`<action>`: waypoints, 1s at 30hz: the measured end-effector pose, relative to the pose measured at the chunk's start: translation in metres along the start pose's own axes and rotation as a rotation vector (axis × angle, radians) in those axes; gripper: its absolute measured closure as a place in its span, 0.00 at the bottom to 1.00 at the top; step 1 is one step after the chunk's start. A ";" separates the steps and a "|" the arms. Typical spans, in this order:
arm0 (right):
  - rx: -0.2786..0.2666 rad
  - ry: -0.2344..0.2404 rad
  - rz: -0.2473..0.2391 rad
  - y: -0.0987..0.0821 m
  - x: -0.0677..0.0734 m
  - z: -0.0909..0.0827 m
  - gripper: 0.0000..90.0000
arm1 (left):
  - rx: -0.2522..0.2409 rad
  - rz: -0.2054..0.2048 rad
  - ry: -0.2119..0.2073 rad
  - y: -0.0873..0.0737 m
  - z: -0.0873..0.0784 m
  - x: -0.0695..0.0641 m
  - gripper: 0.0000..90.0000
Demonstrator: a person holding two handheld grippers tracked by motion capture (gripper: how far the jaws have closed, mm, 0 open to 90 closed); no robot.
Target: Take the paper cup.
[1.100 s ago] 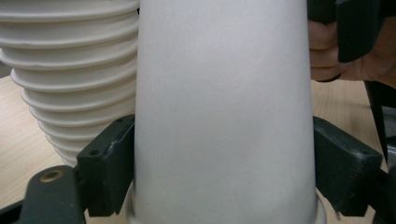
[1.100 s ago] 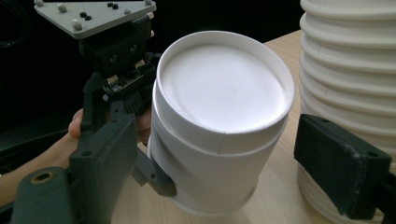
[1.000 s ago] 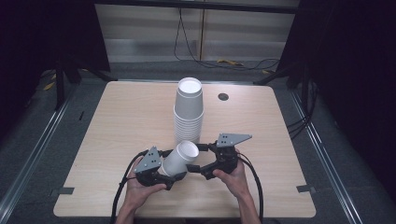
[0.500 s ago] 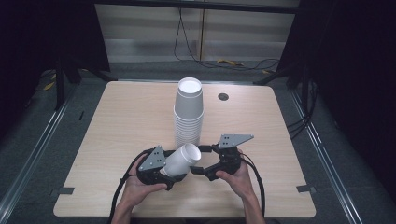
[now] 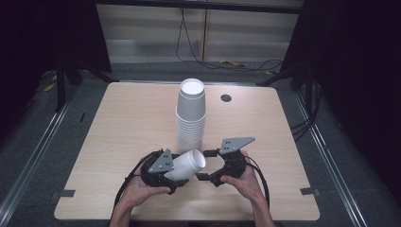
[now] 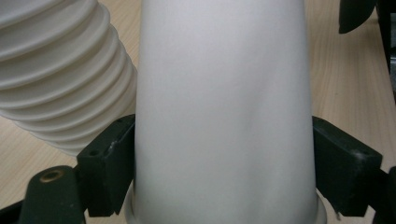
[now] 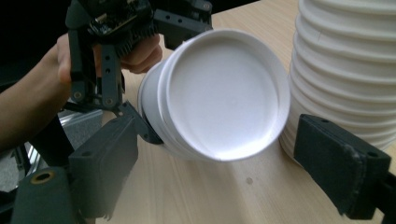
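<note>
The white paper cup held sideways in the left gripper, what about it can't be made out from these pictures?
- White paper cup: in the left gripper view its far end runs off the top edge.
- Its open mouth: in the high view hidden behind the left gripper; in the right gripper view the cup's closed base faces the camera.
- Whether it is one cup or several nested: edges at the base too faint to count.

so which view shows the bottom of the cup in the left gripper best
The right gripper view: the cup faces it, its recessed base plain. The high view shows the cup small, on its side in the left gripper. The left gripper view shows its side wall between the jaws.
</note>
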State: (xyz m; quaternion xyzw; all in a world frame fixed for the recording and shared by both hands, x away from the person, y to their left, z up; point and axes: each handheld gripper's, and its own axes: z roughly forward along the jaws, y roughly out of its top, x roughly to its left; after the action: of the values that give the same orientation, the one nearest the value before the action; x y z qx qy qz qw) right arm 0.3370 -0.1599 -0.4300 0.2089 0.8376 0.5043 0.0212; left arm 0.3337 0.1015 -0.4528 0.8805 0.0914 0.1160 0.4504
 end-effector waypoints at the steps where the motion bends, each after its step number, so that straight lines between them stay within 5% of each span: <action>1: 0.007 -0.001 -0.003 0.000 0.000 0.000 0.15 | 0.009 0.001 0.000 0.000 0.001 0.000 0.19; 5: 0.041 -0.005 -0.020 0.001 0.000 0.002 0.16 | 0.055 0.036 -0.004 0.004 0.003 0.000 0.19; 30: 0.268 -0.011 -0.106 0.007 -0.002 0.017 0.16 | 0.190 0.097 -0.021 0.008 0.006 0.003 0.19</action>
State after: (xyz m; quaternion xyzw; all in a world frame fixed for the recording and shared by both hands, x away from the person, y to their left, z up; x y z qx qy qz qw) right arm 0.3450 -0.1441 -0.4329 0.1681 0.9071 0.3850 0.0241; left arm 0.3391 0.0932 -0.4487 0.9238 0.0548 0.1194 0.3596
